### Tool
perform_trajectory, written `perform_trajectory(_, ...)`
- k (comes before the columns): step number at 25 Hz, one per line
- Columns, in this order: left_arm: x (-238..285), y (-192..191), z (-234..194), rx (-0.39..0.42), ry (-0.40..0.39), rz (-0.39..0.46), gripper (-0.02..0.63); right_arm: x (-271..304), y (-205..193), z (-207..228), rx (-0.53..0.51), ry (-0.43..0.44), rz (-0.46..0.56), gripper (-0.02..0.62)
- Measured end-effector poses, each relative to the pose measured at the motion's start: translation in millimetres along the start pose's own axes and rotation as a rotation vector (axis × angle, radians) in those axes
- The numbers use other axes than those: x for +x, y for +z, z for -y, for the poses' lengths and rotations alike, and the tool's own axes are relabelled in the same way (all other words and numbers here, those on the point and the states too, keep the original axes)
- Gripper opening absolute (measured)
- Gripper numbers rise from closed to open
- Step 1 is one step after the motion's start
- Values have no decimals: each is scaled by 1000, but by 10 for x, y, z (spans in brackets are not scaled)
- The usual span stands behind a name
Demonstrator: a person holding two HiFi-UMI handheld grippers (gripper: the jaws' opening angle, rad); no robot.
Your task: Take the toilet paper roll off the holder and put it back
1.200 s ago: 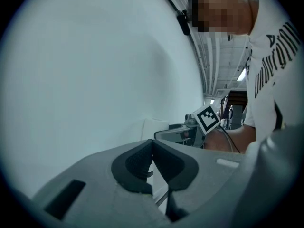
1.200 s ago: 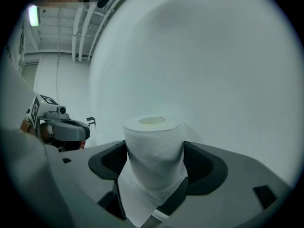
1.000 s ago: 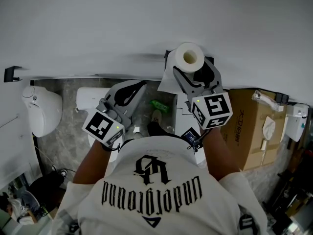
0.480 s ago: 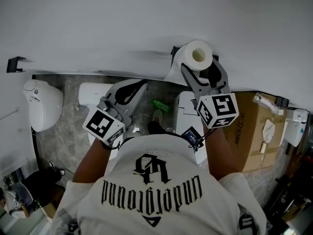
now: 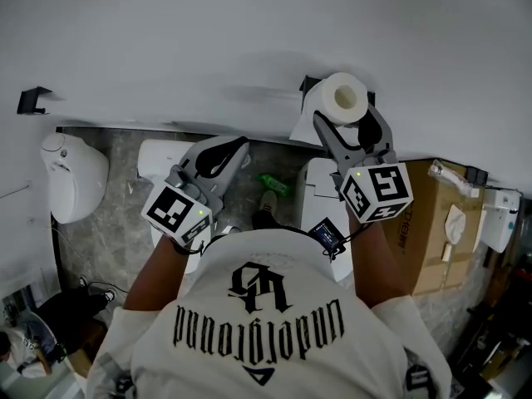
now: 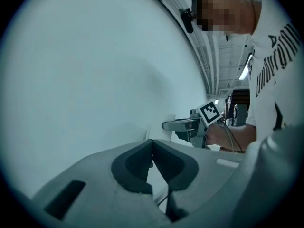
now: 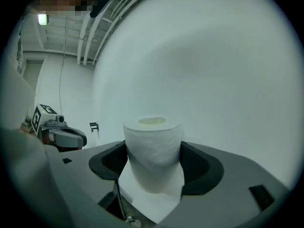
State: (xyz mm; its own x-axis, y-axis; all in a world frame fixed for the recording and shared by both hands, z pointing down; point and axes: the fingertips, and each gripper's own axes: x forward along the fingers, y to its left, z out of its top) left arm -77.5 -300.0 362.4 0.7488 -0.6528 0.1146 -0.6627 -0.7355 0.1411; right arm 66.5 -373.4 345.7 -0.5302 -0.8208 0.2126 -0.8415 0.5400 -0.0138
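A white toilet paper roll (image 5: 345, 97) is clamped upright between the jaws of my right gripper (image 5: 347, 116), close to the white wall. A loose sheet (image 5: 306, 127) hangs from it on the left. The black holder bracket (image 5: 309, 84) peeks out just behind the roll's left side. In the right gripper view the roll (image 7: 153, 148) fills the gap between both pads (image 7: 112, 161), its cardboard core facing up. My left gripper (image 5: 237, 146) hangs lower left, apart from the roll, jaws touching with nothing between them (image 6: 152, 146).
A white toilet (image 5: 75, 177) stands at the left on the grey stone floor. A cardboard box (image 5: 432, 214) sits at the right. A green bottle (image 5: 273, 181) lies on the floor between my arms. Another black bracket (image 5: 33, 99) is on the wall, far left.
My right gripper has drifted slightly right with the roll, staying beside the holder bracket. The left gripper has hardly moved.
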Motion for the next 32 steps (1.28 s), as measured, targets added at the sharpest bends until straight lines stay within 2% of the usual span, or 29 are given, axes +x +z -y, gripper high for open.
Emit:
perform_trajectory(19,-751,151,290,51,-48,44,14,-579,163,-718,-34,-54,43,324)
perform_trajectory(32,-1374,252,685,118,-82,92,14,-1121,121,-1307,-30,-77,68,324)
